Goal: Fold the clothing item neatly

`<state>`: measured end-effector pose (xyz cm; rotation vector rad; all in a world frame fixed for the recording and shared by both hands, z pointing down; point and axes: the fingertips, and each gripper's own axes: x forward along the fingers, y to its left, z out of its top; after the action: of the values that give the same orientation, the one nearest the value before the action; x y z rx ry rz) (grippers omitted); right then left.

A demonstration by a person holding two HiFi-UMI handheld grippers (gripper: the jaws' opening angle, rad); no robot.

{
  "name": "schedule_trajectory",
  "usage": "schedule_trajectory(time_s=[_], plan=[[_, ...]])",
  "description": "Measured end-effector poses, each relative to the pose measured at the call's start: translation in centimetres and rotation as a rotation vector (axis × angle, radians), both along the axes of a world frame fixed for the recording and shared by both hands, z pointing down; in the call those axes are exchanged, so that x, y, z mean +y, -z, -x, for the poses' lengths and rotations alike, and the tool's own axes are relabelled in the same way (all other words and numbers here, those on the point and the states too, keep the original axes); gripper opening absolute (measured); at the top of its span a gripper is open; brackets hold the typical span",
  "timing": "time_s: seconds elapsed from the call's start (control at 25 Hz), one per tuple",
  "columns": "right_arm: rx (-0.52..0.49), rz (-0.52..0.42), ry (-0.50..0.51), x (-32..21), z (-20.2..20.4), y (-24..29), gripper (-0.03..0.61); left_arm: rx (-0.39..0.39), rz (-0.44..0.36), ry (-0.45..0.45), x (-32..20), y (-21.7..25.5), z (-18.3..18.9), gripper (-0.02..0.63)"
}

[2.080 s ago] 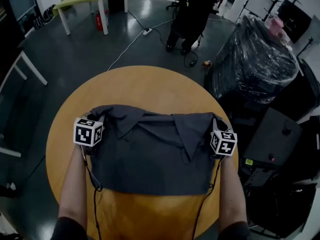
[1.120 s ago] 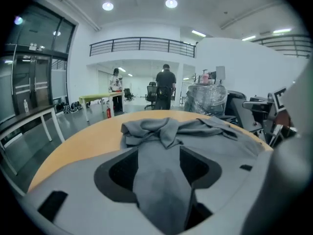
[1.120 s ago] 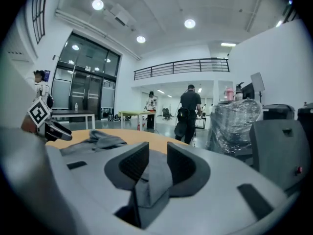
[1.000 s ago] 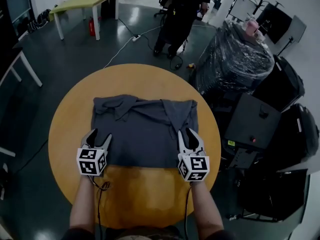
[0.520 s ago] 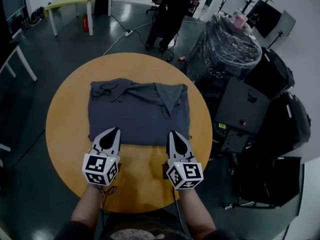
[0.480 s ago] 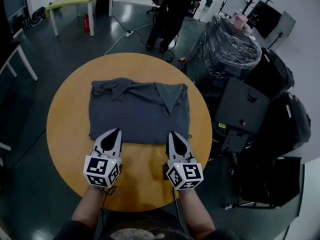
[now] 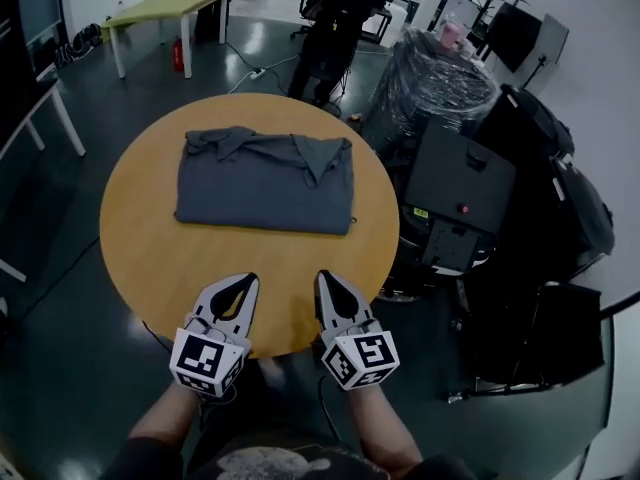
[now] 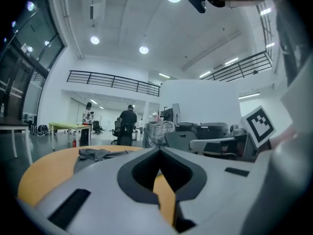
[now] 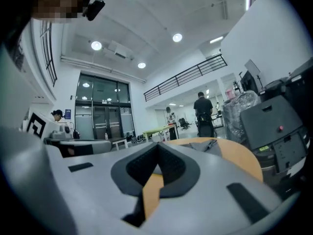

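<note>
A dark grey collared shirt point(image 7: 262, 179) lies folded into a flat rectangle on the far half of the round wooden table point(image 7: 170, 268), its collar toward the far edge. In the left gripper view the shirt point(image 8: 95, 153) shows low beyond the jaws. My left gripper point(image 7: 243, 283) hovers over the table's near edge, shut, with nothing between its jaws. Beside it my right gripper point(image 7: 325, 279) is also shut and empty. Both point level at the shirt, well short of it. In the right gripper view the shirt point(image 9: 208, 145) lies far off on the tabletop.
A black wrapped bundle point(image 7: 432, 76) and dark equipment cases point(image 7: 458, 196) crowd the table's right side. A person in dark clothes point(image 7: 333, 28) stands beyond the table. A green-topped table point(image 7: 165, 11) stands at the back left. A white table leg point(image 7: 62, 118) is at far left.
Both grippers let go of the shirt's near edge, shut, and drew back toward me to the table's near rim. The shirt stays folded on the table.
</note>
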<state>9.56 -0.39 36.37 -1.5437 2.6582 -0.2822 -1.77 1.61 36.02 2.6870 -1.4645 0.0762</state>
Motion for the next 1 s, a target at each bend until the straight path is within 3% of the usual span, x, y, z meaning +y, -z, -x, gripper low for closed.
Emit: schedule_trajectory(time_s=[0.28,0.44,0.8,1.0], plan=[[0.04,-0.008,0.048,13.7,-2.3,-0.4,-0.012,-0.032,-0.04,-0.004,13.6,-0.6,-5.1,0.009],[0.057,-0.006,0.061,18.8,-3.8,-1.0,-0.012,-0.013,-0.005,0.013,18.8,-1.2,-6.4,0.009],[0.045,0.04,0.061,23.6,-6.0,-2.8,-0.012,0.001,0.063,0.069,25.1,-2.1,-6.6,0.009],[0.076,0.031,0.084,24.4,-5.4,-3.2,-0.012,0.0,0.069,0.056,25.8,-2.3,-6.9,0.008]])
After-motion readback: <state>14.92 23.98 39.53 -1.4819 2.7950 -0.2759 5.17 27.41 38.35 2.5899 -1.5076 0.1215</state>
